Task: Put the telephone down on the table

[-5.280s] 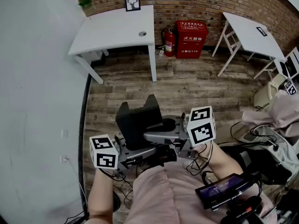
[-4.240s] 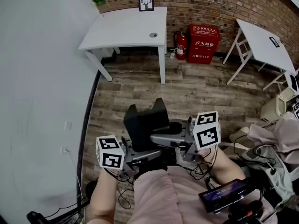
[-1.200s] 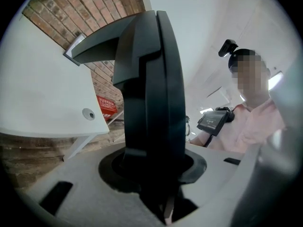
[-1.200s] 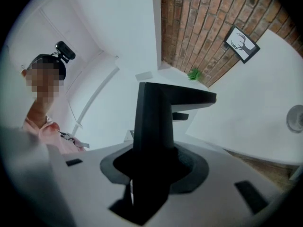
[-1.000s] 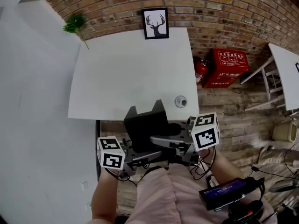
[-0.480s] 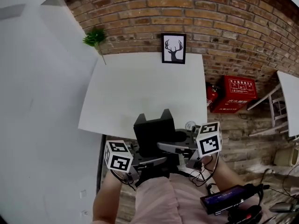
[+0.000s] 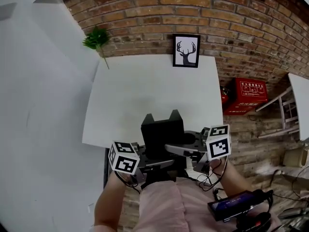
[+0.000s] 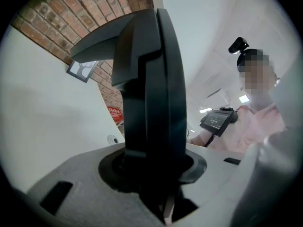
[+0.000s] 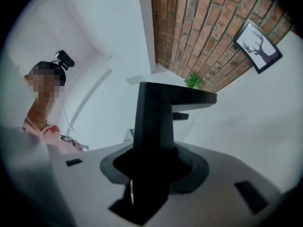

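A black telephone (image 7: 162,132) is held upright between my two grippers, just over the near edge of the white table (image 7: 145,88). My left gripper (image 7: 147,162) grips its lower left side and my right gripper (image 7: 185,149) its right side. In the left gripper view the telephone (image 8: 151,79) fills the middle, with my left gripper (image 8: 156,174) shut on its base. In the right gripper view my right gripper (image 9: 149,174) is shut on the telephone (image 9: 154,122) in the same way. The pads themselves are hidden by the dark body.
A framed deer picture (image 7: 186,50) leans on the brick wall at the table's far edge, and a green plant (image 7: 96,37) hangs at the far left corner. A red fire cabinet (image 7: 250,95) stands to the right, with another white table (image 7: 301,98) beyond. A round grommet (image 8: 112,139) sits in the tabletop.
Both grippers have carried the telephone forward, from in front of the table to over its near edge. The table now looks closer and larger.
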`<state>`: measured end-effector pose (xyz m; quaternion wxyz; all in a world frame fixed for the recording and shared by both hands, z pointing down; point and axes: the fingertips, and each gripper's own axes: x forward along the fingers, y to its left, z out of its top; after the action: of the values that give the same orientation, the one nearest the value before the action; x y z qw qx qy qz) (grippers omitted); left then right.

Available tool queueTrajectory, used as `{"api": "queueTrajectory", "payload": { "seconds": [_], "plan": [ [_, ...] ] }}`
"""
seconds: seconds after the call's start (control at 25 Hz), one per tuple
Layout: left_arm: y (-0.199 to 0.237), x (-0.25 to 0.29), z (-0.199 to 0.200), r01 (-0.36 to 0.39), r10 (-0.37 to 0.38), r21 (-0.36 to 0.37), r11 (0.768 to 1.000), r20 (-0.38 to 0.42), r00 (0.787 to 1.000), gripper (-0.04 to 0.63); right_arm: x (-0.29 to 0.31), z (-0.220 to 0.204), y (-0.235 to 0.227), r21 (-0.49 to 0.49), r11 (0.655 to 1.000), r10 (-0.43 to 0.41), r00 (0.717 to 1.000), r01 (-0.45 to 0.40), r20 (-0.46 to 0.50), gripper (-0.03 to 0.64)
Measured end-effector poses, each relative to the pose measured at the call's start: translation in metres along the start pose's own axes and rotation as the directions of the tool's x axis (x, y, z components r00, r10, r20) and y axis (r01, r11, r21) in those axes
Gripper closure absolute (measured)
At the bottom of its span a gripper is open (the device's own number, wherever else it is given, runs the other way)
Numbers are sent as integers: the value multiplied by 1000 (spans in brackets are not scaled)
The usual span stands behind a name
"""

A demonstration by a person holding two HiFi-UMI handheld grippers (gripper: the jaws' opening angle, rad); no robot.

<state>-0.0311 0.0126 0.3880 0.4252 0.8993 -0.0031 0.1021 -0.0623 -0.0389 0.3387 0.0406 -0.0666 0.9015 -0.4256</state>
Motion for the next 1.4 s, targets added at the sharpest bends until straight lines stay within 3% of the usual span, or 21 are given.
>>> {"api": "queueTrajectory", "payload": {
  "seconds": [0.64,1.16,1.4],
  "plan": [
    [45,-64,62,101,-96,34,994,-124,988,428,60,69,-38,-6,993,-115,985,116,128,453],
    [67,-77,90,149,-139,52,987,-159,977,428,73,98,-58,-13,986,-163,977,166,140,453],
    [84,-74,90,145,-140,23,989,-158,978,428,75,98,-77,13,986,-165,979,165,123,453]
  ]
}}
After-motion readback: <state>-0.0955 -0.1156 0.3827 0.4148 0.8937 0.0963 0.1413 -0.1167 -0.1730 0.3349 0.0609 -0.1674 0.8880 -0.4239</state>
